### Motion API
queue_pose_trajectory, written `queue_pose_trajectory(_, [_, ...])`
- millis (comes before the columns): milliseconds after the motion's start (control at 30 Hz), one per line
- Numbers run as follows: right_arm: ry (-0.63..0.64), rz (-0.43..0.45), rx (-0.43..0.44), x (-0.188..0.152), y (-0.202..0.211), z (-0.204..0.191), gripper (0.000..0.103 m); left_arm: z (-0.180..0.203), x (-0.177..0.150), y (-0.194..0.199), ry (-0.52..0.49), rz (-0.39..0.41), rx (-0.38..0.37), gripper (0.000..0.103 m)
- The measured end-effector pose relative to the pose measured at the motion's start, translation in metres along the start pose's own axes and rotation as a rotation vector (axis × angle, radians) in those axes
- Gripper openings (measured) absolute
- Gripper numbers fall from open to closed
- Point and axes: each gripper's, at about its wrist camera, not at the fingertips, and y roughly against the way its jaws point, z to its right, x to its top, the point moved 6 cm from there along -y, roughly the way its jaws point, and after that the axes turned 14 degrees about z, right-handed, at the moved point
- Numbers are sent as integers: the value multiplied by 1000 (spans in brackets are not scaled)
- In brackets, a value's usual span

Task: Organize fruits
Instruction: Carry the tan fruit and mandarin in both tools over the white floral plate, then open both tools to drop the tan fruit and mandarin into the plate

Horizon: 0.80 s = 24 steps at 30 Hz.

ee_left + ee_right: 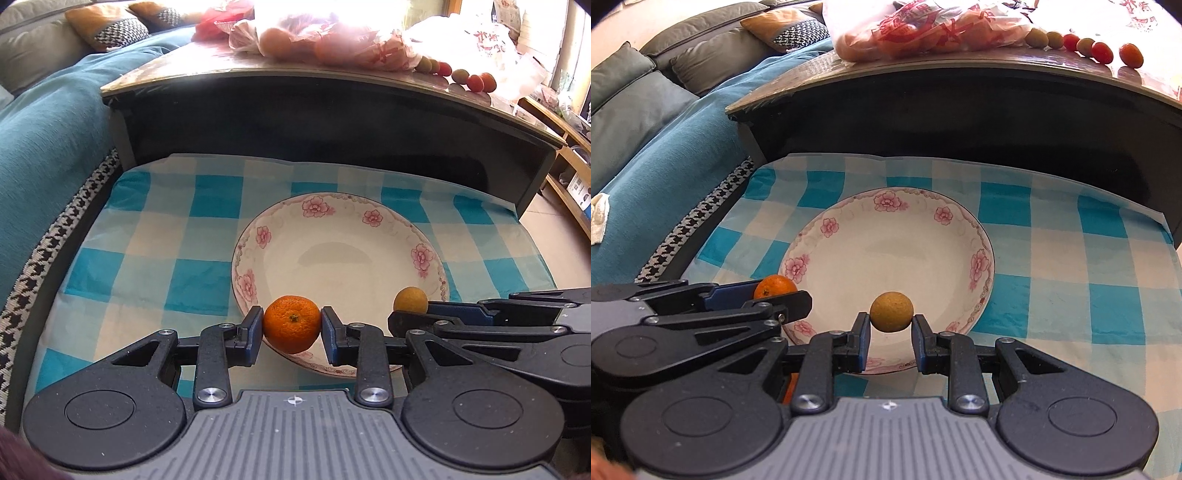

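Note:
My left gripper is shut on an orange mandarin and holds it over the near left rim of a white plate with pink flowers. My right gripper is shut on a small tan round fruit over the plate's near edge. The plate is otherwise bare. In the left wrist view the right gripper comes in from the right with the tan fruit. In the right wrist view the left gripper shows at the left with the mandarin.
The plate sits on a blue-and-white checked cloth. Behind it stands a dark coffee table bearing plastic bags of fruit and a row of small red and green fruits. A teal-covered sofa lies left.

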Motion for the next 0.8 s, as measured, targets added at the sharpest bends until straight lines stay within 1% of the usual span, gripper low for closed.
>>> queue_pose_trajectory(467, [5,-28,3,-5,-7,1,28,-1,-5,-6,1,-17,5,41])
queue_pose_trajectory(733, [-4,-23,6,-4,-8,1,28,-3,-3,-5,17,-11,7,46])
queue_pose_trajectory(800, [-9,-19,1,-3,-7,3,28,-2,-2,-3,18,-6,3,49])
